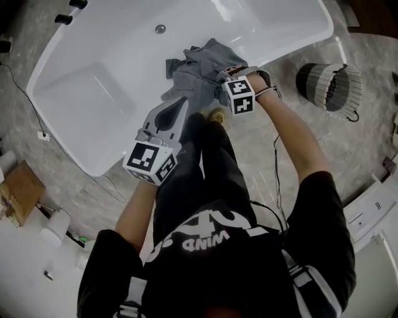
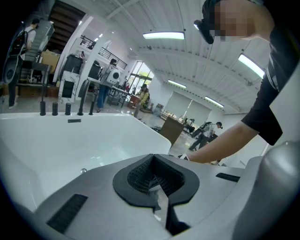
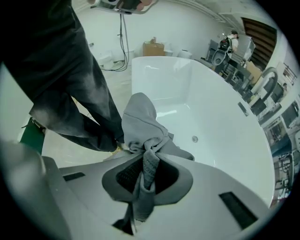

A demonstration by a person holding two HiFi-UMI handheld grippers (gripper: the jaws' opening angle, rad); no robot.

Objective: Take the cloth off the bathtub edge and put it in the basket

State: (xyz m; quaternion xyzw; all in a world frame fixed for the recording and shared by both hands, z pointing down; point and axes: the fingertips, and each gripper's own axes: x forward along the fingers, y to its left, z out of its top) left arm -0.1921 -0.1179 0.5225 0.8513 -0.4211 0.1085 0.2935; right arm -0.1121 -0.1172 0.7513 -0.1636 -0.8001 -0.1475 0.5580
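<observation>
A crumpled grey cloth [image 1: 198, 69] lies over the near edge of the white bathtub [image 1: 93, 81]. My right gripper [image 1: 222, 77] is at the cloth's right side. In the right gripper view a fold of the cloth [image 3: 140, 117] is pinched between the jaws of the right gripper [image 3: 147, 161], which are shut on it. My left gripper [image 1: 179, 105] points at the cloth's lower left from just outside the tub rim. Its jaws are together with nothing between them, as the left gripper view shows of the left gripper [image 2: 157, 187]. The woven basket [image 1: 333, 87] stands on the floor right of the tub.
The tub's drain [image 1: 160, 28] and black taps [image 1: 62, 18] are at the far end. A cardboard box [image 1: 22, 192] sits at the left, with a thin cable [image 1: 25, 99] running over the stone floor. The person's dark trouser legs [image 1: 205, 161] stand against the tub.
</observation>
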